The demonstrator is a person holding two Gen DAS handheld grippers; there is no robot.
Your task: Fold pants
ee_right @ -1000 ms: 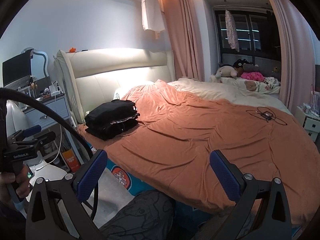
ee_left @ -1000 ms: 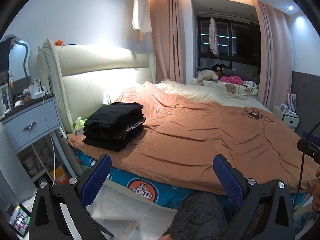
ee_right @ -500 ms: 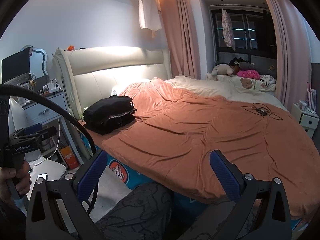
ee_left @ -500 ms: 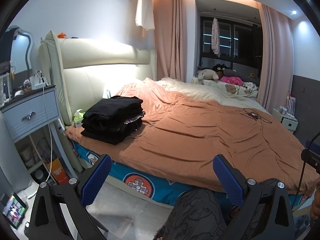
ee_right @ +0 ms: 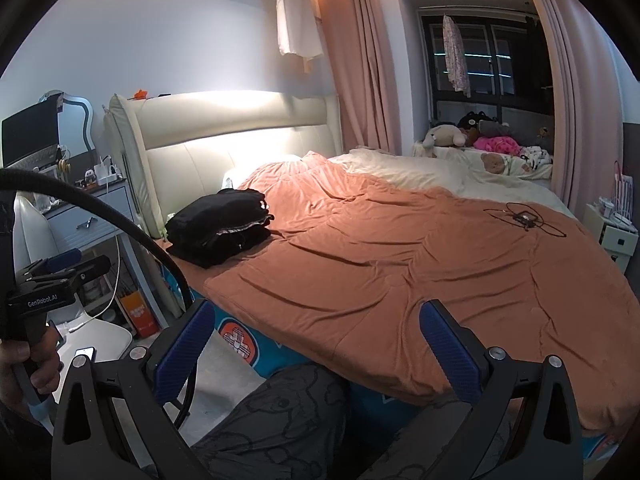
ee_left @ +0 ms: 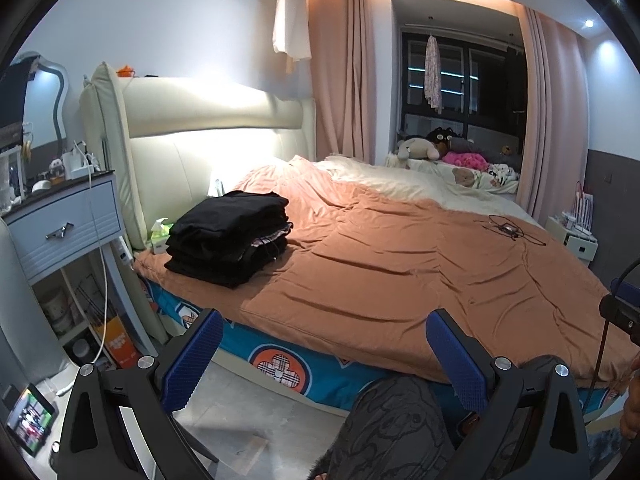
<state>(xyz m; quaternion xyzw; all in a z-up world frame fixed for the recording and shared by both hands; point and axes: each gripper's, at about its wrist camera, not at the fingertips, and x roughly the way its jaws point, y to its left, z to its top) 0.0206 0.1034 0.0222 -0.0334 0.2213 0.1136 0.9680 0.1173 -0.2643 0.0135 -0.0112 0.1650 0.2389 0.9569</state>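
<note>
A stack of folded dark pants [ee_left: 230, 236] lies at the near left corner of the bed, by the headboard; it also shows in the right wrist view [ee_right: 220, 230]. My left gripper [ee_left: 324, 354] is open and empty, held off the bed's near edge over the floor. My right gripper [ee_right: 316, 344] is open and empty, also short of the bed edge. The left gripper's body shows at the left of the right wrist view [ee_right: 44, 296]. No loose pants show on the orange bedspread [ee_left: 400, 264].
A blue nightstand [ee_left: 64, 224] stands left of the bed. A black cable and device [ee_left: 508, 230] lie on the far right of the bedspread. Stuffed toys [ee_left: 440, 150] sit by the window. My knee [ee_left: 392, 428] is below the grippers. A phone [ee_left: 30, 418] lies on the floor.
Both grippers have drifted a little, shifting the view slightly; the bed and the folded stack are unchanged. Both stay open and empty.
</note>
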